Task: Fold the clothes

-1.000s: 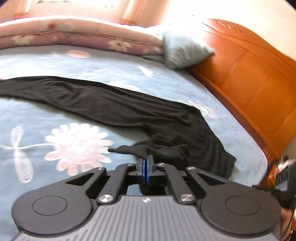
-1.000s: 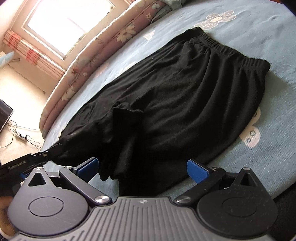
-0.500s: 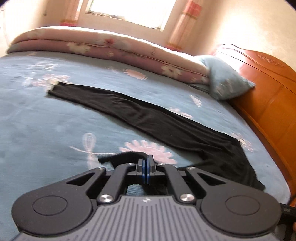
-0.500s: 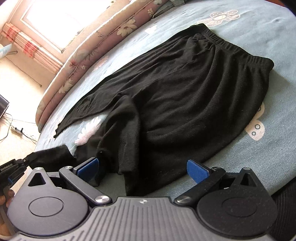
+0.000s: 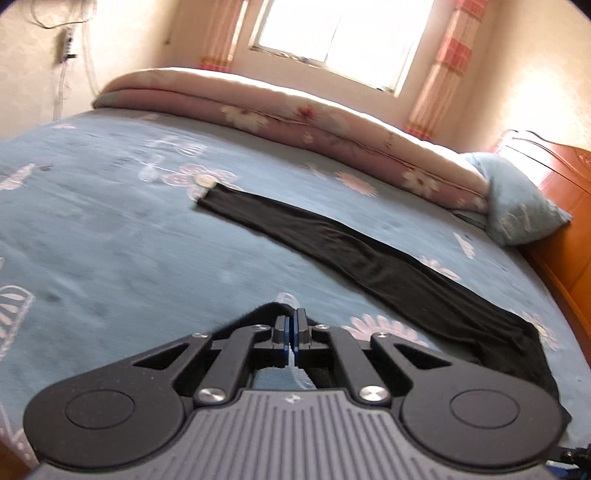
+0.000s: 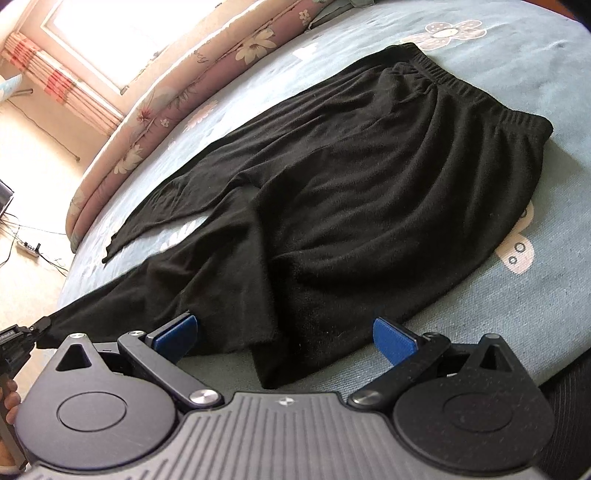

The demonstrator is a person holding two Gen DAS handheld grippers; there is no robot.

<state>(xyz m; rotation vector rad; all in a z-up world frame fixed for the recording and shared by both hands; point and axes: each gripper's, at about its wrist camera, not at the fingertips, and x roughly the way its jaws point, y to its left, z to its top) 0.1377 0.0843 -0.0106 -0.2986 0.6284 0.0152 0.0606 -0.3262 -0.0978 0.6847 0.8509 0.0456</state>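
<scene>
the left gripper (image 5: 290,334) is pinching the end of one leg of the black trousers (image 6: 369,177), its blue pads pressed together on the cloth. the right gripper (image 6: 284,338) is hovering spread wide over the trousers' near edge, gripping nothing. the trousers are lying on the blue flowered bed (image 5: 110,240), the other leg stretching toward the folded pink quilt (image 5: 295,118) under the window (image 5: 332,33).

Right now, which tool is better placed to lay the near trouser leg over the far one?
Left. The left tool is already shut on the near leg's hem; the right tool hangs open near the black trousers.
</scene>
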